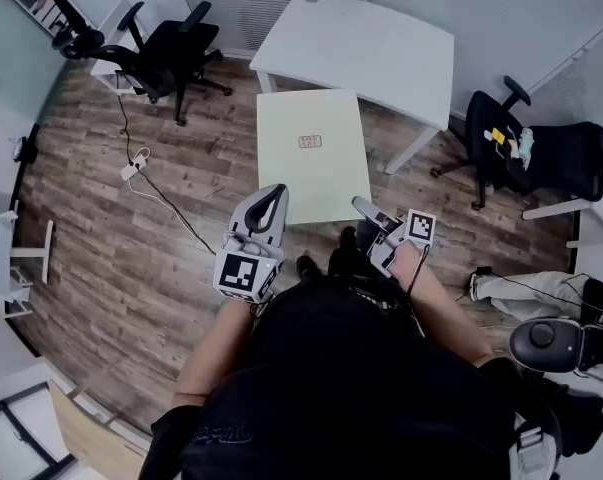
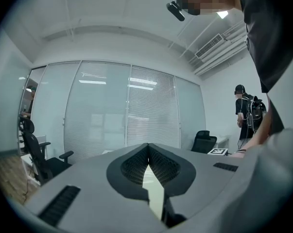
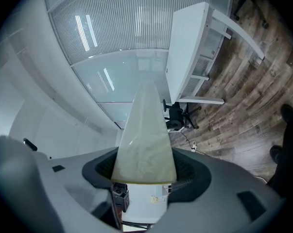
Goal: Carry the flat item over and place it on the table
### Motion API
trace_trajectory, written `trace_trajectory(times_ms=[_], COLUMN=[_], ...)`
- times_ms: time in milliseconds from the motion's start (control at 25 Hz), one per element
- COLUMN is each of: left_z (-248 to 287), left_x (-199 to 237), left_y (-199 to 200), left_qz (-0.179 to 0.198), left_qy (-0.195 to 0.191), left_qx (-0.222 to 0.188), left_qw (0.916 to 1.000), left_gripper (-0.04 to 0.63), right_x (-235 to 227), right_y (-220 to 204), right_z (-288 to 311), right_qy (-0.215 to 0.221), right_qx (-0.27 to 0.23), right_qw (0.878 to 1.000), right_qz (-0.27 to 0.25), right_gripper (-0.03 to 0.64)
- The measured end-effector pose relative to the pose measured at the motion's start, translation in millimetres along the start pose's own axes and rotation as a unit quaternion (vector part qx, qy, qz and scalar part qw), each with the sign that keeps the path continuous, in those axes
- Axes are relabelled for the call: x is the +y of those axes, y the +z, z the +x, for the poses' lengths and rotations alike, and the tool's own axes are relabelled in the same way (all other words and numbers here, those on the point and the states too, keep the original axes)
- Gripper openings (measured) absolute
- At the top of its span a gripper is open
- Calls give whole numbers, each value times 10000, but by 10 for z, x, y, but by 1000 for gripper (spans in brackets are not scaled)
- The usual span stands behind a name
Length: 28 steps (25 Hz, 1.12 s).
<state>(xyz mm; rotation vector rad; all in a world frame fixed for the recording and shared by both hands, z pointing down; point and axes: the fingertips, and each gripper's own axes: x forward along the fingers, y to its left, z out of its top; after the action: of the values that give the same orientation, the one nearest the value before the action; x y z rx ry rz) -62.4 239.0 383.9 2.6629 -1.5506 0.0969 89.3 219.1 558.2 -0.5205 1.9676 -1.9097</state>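
The flat item is a pale green board with a small label at its middle, held level above the wooden floor. My left gripper is shut on the board's near left corner. My right gripper is shut on its near right corner. The white table stands just beyond the board's far edge. In the left gripper view the board shows only as a thin pale sliver between the shut jaws of the left gripper. The right gripper view has the board running away from the right gripper.
A black office chair stands at the far left and another at the right, beside the table. A cable and power strip lie on the floor at the left. Another person stands at the right in the left gripper view.
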Motion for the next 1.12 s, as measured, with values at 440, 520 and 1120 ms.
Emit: trace_trajectory(times_ms=[440,520,1120], left_z=[46,74,779], left_x=[331,366,796], left_y=[-137,-139,-152], left_qz=[-363,-336,-420], left_qy=[260,276,517], left_qx=[87,100,267], left_qw=[9990,9990,9974], left_gripper=[15,15,14], right_x=[-40,-45,-144], right_y=[143,185,975], right_z=[317,371,860], right_qy=[-9,23,95], right_qx=[109,122,276], right_qw=[9999,9999,9995], right_qz=[46,56,145], right_gripper=[291,291,291])
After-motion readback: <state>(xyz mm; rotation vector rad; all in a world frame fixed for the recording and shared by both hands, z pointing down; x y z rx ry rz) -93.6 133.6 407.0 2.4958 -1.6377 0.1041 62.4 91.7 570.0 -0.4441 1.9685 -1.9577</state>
